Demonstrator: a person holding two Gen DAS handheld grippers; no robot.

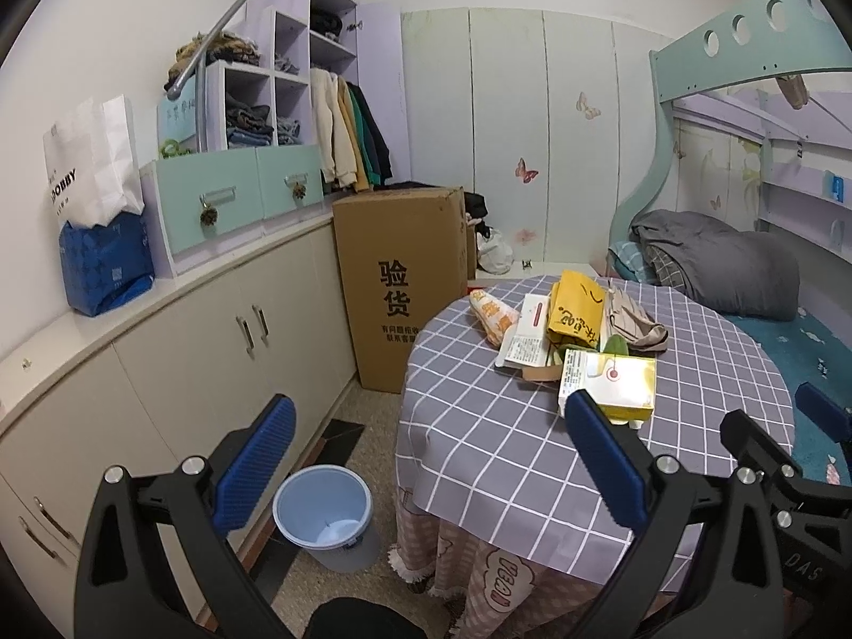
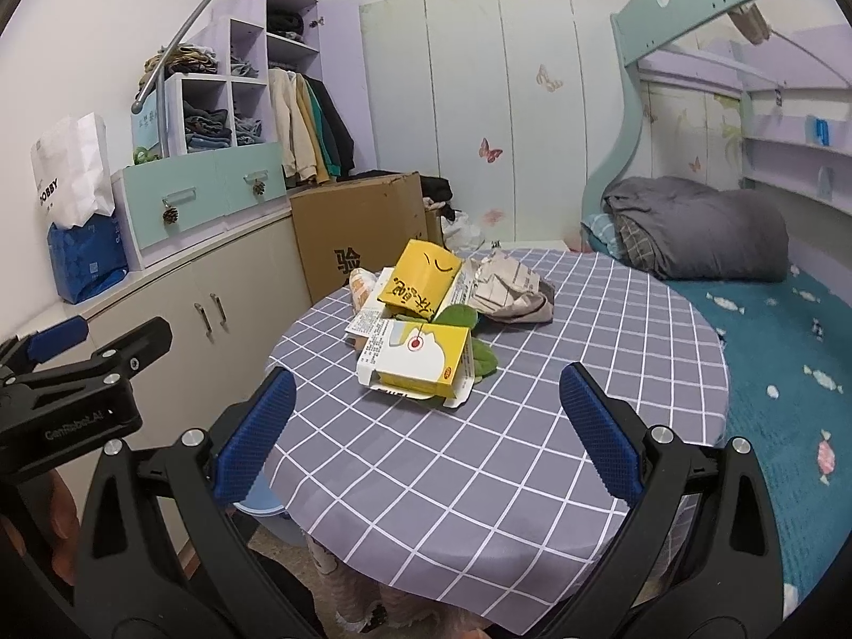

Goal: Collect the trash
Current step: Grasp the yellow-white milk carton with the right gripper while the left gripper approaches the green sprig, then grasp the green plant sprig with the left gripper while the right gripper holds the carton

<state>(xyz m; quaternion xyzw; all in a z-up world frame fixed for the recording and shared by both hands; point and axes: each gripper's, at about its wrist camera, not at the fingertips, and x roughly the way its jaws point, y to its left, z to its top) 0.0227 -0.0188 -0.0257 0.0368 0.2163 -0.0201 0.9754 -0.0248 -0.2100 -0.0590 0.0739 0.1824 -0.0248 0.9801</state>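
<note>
On the table [image 2: 479, 426], yellow box [image 2: 420, 362] lies lengthwise left-right.

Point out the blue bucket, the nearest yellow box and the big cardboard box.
Blue bucket [image 1: 322, 512]: left wrist view, inner wall.
Nearest yellow box [image 2: 420, 359]: right wrist view, top face.
Cardboard box [image 1: 394, 287]: left wrist view, printed front.

Left gripper [image 1: 431, 458]: 2 blue-padded fingers [image 1: 255, 468] spread wide, holding nothing.
Bucket [image 1: 322, 514]: light blue, on the floor beside the desk [image 1: 479, 452].
Trash pile [image 1: 575, 341]: yellow cartons and wrappers on the desk's checked cloth.
Cardboard box [image 1: 399, 287]: upright, behind the desk.
</note>
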